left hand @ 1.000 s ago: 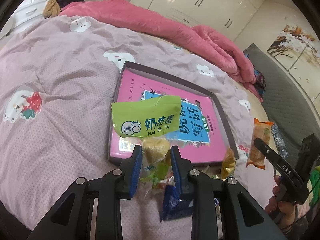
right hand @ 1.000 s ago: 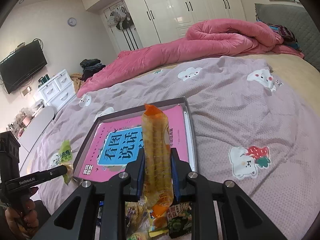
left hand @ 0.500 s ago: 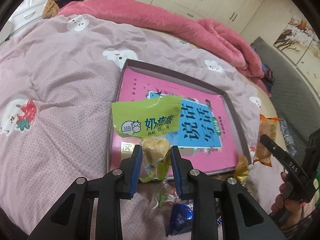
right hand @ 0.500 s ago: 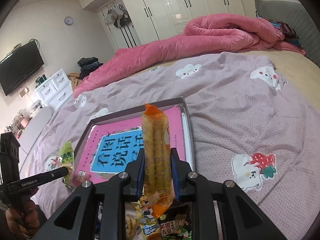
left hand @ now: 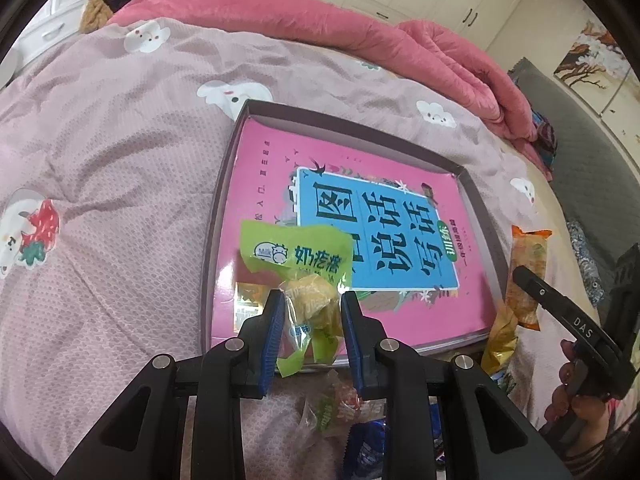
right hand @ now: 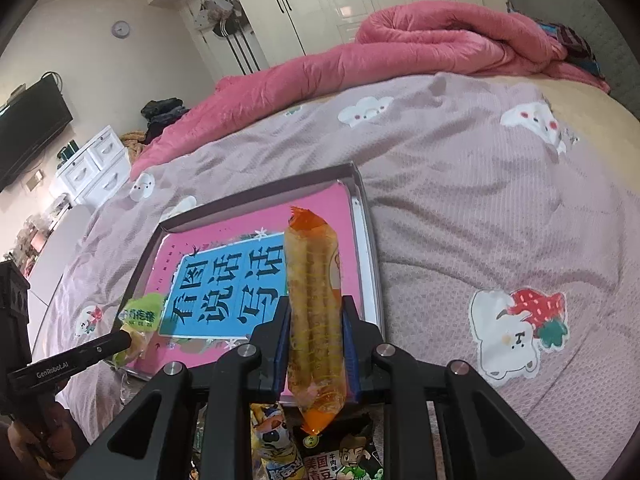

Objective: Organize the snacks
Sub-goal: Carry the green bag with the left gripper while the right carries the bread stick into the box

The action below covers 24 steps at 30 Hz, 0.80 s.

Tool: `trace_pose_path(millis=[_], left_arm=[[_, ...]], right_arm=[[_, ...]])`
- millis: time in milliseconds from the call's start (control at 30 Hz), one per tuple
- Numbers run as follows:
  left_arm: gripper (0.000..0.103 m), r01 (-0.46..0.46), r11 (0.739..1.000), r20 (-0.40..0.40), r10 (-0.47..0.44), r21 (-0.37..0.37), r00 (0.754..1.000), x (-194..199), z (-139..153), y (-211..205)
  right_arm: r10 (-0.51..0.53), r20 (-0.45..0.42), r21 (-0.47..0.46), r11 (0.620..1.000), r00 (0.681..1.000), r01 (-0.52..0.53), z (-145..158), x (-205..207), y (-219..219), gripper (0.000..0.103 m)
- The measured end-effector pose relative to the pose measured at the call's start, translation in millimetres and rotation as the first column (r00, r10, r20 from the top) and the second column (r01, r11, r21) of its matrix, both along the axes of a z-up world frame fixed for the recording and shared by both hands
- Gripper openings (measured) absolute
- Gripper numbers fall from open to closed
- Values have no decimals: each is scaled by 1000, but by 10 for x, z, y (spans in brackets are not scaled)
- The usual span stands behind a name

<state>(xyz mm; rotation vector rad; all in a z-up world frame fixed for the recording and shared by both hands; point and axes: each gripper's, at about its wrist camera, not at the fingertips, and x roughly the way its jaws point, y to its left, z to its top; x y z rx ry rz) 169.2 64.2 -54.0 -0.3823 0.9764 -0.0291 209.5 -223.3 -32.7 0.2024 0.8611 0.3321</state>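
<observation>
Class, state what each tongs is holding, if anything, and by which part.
Left tongs grip the green milk-snack packet around its bulging lower half, at the yellow contents. Right tongs grip the long orange snack packet upright around its middle.

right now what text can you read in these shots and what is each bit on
"奶疙瘩" and "Milk": green packet in the left gripper.
"看图说话写话" and "训练": pink book in the tray.
"DAS": right gripper.
"GenRobot.AI": left gripper, right wrist view.
"美国青豆", "牛肉味": green pea pack.
The orange packet shows no readable text; the book's small print is too small to read.
</observation>
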Motion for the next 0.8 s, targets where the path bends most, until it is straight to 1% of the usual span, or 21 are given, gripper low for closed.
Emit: trace_pose_path(millis=[267,400,800], left_arm=[[30,-7,1000,-18,7,4,1000,27,-76,15],[30,-11,1000,-16,11,8,1000,42,-79,25],[30,-18,1000,-11,18,16,1000,137,-83,35]], right_arm=[[4,-22,-22,1000,1000,-5,-62,35,39,24],[1,-49,-40,999,999,-3,-132,78,74,24],[-18,-71,-35,999,997,16,-213,165,77,24]])
